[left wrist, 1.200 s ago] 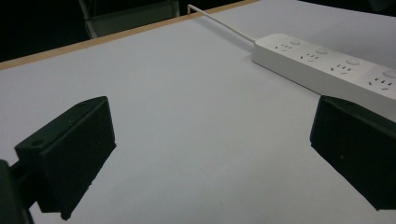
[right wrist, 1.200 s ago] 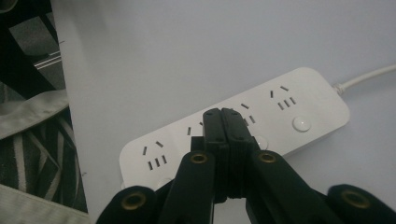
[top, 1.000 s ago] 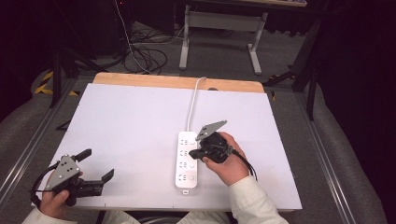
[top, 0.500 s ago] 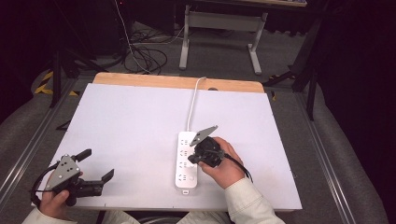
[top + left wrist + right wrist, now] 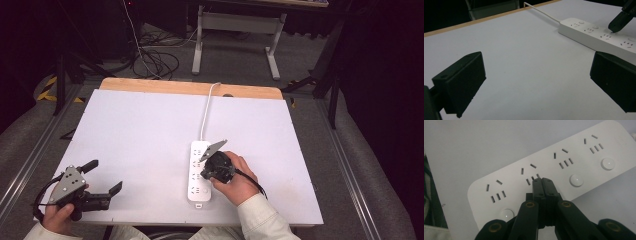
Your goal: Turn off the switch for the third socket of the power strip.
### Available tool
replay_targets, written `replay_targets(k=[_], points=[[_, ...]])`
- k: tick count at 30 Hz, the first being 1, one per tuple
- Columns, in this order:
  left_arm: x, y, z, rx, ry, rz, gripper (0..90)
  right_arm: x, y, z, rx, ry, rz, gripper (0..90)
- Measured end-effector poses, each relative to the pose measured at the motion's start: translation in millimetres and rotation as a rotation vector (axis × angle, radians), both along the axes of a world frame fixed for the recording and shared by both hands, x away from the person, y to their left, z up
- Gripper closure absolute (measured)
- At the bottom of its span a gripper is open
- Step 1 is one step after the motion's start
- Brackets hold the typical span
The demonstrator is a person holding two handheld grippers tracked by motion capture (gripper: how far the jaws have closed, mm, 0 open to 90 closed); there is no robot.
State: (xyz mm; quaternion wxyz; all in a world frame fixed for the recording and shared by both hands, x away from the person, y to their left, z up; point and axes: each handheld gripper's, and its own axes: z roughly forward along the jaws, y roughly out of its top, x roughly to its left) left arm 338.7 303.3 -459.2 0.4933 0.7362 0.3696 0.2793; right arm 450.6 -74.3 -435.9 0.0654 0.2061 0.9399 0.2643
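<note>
Right now the long white plastic power strip (image 5: 199, 172) with four socket groups and round white buttons lies flat on the white table top (image 5: 140, 135), right of the middle and toward the person's edge, its length running away from the person. Its thin white cable (image 5: 206, 110) leaves the far end and runs over the pale wooden strip (image 5: 190, 88) at the table's far edge. In the right gripper view the strip (image 5: 554, 170) crosses the picture at a slant, and the black right gripper (image 5: 542, 182) has its two jaws pressed flat together with nothing between them; the joined tips sit over the second socket group from the near end, by its slots, though whether they touch the plastic I cannot tell. From the high view that gripper (image 5: 204, 170) is held in the person's right hand (image 5: 235, 177), tipped down over the strip, with a grey three-cornered plate (image 5: 214, 148) on top. The black left gripper (image 5: 105, 177) rests well apart at the table's near left corner, held in the left hand (image 5: 57, 215), its jaws spread wide and holding nothing. In the left gripper view the strip (image 5: 599, 37) lies beyond the open jaws, with the right gripper's tip (image 5: 615, 26) on or just above its top.
</note>
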Motion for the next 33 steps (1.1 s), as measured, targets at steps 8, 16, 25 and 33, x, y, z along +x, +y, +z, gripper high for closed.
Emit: replay_targets(k=[8,16,25,33], points=[[-0.1,-0.1,-0.1,-0.001,0.003,0.0,0.4,-0.4,0.5,-1.0,0.001,-0.008,-0.005,90.0],[-0.2,-0.3,-0.1,0.0,0.002,0.0,0.4,-2.3,1.7,-2.5,-0.011,-0.017,-0.009,90.0],[-0.4,-0.7,0.0,0.009,-0.001,-0.002,0.4,-3.1,3.3,-3.5,-0.015,-0.006,-0.036,90.0],[-0.5,-0.8,-0.1,0.011,-0.001,-0.002,0.4,-4.6,5.4,-3.0,-0.034,-0.018,-0.04,90.0]])
